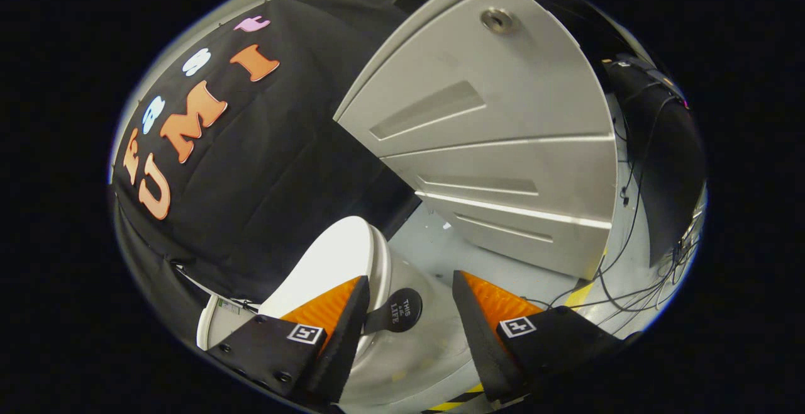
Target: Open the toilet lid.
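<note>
The white toilet lid (336, 257) stands raised and tilted, its edge just ahead of my left finger (333, 313). A round black lift tab (400, 310) sticks out from the lid's rim into the gap between my fingers, close against the left one and apart from the right one (487, 313). My gripper (410, 280) is open, and neither pad presses on the tab. Below the tab, pale toilet porcelain (402, 363) shows between the fingers. How far the lid is lifted I cannot tell.
A grey panelled metal wall (497, 143) rises beyond the fingers. Black cables (629, 275) trail over the pale floor by the right finger, beside yellow tape (578, 294). The white tank (210, 323) sits behind the lid against the black cloth wall (270, 168).
</note>
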`<action>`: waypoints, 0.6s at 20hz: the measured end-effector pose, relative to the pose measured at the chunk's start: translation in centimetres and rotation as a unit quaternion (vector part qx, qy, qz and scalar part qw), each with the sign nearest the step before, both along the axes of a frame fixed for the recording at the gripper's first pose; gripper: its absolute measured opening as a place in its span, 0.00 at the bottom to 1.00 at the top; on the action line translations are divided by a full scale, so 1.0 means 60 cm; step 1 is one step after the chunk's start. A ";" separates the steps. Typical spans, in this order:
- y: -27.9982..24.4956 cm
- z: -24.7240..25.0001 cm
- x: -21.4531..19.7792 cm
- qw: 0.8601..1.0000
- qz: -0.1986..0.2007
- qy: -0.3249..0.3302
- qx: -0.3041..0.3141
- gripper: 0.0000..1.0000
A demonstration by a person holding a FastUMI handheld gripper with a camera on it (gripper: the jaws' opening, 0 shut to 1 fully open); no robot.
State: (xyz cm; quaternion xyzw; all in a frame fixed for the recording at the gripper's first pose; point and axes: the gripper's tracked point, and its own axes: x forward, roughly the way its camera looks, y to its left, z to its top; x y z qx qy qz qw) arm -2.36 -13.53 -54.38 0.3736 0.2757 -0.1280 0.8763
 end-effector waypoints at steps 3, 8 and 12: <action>0.023 -0.016 -0.011 0.999 0.014 0.023 0.038 0.82; 0.036 -0.026 -0.010 0.997 0.016 0.037 0.068 0.71; 0.040 -0.027 0.002 0.995 0.008 0.034 0.096 0.50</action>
